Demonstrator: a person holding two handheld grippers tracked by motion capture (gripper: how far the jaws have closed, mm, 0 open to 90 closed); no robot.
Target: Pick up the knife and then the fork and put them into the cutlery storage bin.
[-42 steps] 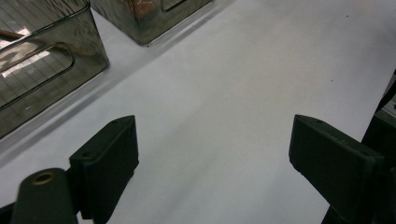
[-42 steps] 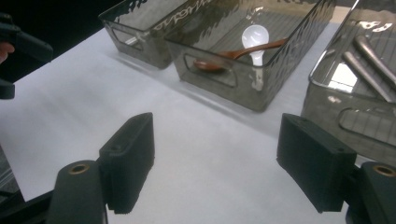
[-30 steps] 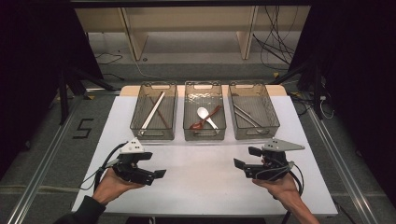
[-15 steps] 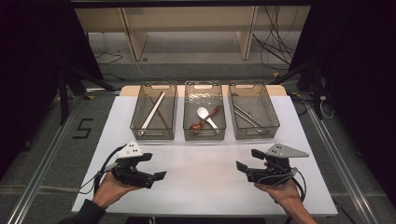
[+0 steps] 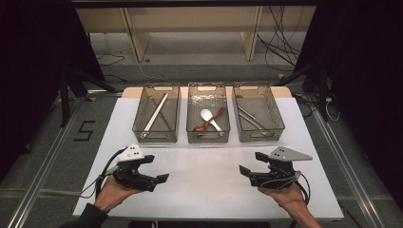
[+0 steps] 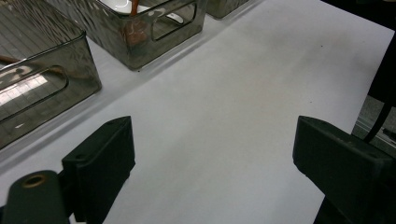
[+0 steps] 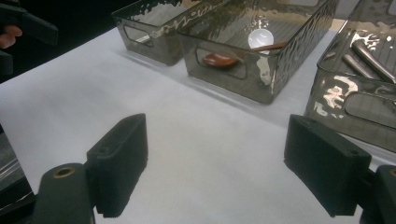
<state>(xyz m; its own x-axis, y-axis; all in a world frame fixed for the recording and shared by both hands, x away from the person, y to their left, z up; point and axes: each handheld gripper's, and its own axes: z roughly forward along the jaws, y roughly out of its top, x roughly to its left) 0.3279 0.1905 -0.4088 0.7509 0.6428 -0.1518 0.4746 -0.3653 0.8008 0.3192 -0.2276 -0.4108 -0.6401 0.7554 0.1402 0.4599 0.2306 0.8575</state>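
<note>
White table (image 5: 209, 175) bears both grippers, left (image 5: 153, 169) and right (image 5: 252, 163), jaws apart, empty

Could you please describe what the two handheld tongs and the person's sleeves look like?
Both the left tongs and right tongs are black, with blocky rectangular jaws and a pale grey three-cornered plate on top. A black cable trails from each. A dark sleeve covers the left forearm.

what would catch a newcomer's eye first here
Three clear bins stand in a row at the far side of the white table; the middle one holds a white spoon and a brown spoon. Nearer, the left hand-held gripper and right hand-held gripper sit open, empty.
</note>
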